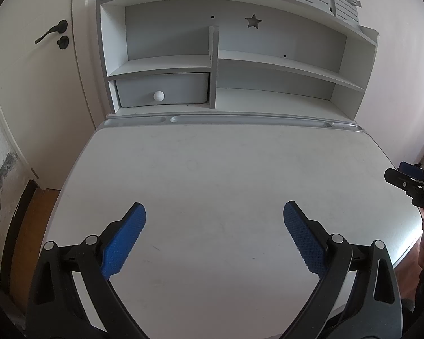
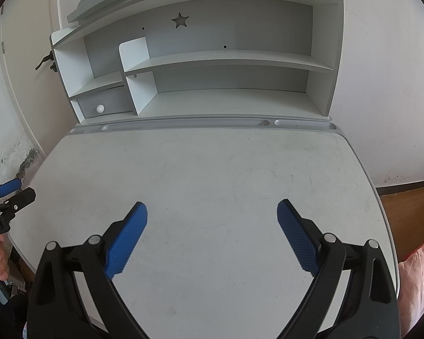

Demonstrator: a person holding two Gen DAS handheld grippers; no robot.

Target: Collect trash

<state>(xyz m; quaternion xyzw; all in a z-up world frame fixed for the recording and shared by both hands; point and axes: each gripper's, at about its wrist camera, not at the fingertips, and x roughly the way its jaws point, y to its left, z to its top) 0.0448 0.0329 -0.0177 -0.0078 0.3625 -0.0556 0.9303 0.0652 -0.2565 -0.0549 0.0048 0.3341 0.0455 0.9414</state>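
Both claws spread over a bare desk, no trash to be seen.

The left claw [image 1: 214,212] hung released at the lower middle of its frame, blue pads wide apart above the white desk [image 1: 212,169], and the right claw [image 2: 212,212] stood the same way, gripping nothing. No wrapper, scrap or bin showed on the desk top, in the pen groove along its far edge, or on the open shelves [image 1: 268,65] at the top of the frame; the closed drawer [image 1: 162,89] might have hidden something, I could not tell. With no trash in sight, neither claw was nearer to it, so the coming move looked like a search beyond the desk edges.
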